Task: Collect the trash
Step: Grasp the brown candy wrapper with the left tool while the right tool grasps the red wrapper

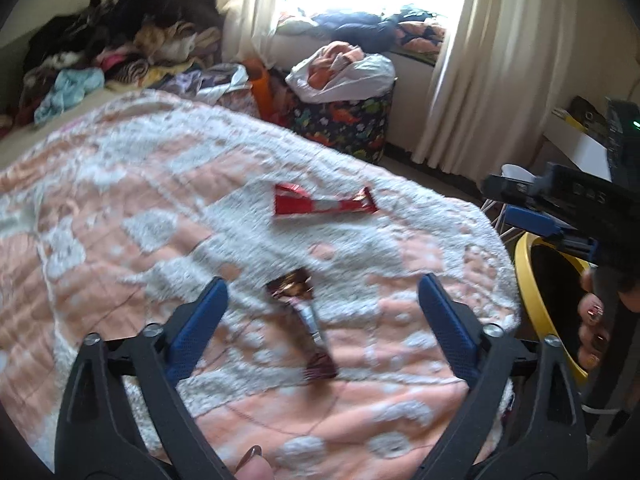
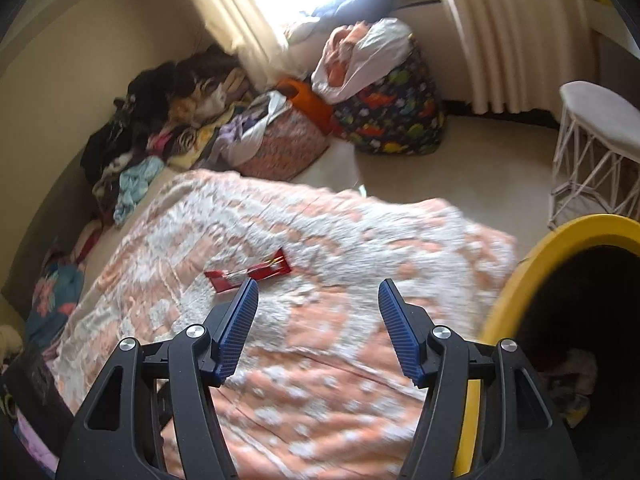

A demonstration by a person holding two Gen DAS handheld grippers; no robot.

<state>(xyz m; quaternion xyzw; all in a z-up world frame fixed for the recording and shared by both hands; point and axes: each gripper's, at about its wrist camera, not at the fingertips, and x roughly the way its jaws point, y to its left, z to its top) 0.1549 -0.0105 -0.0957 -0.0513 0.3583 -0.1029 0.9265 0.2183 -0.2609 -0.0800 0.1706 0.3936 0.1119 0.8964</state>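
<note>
Bed blanket point(image 1: 168, 208), pink-orange and white, fills most of both views point(image 2: 320, 248); everything below placed relative to it. Clothes pile point(image 1: 120, 36) on the far side of the blanket against the wall point(image 2: 168, 112). Dinosaur-print bag point(image 1: 344, 124) on the floor past the blanket's far edge, a white plastic bag point(image 1: 344, 72) stuffed on top of it. Yellow-rimmed bin point(image 2: 560, 248) just beside the blanket's right edge, inside dark; seen in the left view too point(image 1: 528, 280). White stool point(image 2: 600, 140) on the floor beyond the bin.

Left gripper point(image 1: 322, 300) hovers low over the blanket, fingers spread wide, holding nothing. Right gripper point(image 2: 318, 300) hovers over the blanket's right part, near the bin rim, fingers also apart and empty; it shows at the right of the left view too point(image 1: 560, 208).

Red wrapper point(image 1: 324, 202) lies flat on the blanket mid-area, ahead of the left gripper point(image 2: 248, 272). Dark brown wrapper point(image 1: 304, 312) lies on the blanket between the left gripper's fingers, not touched by them. Both views blurry.
</note>
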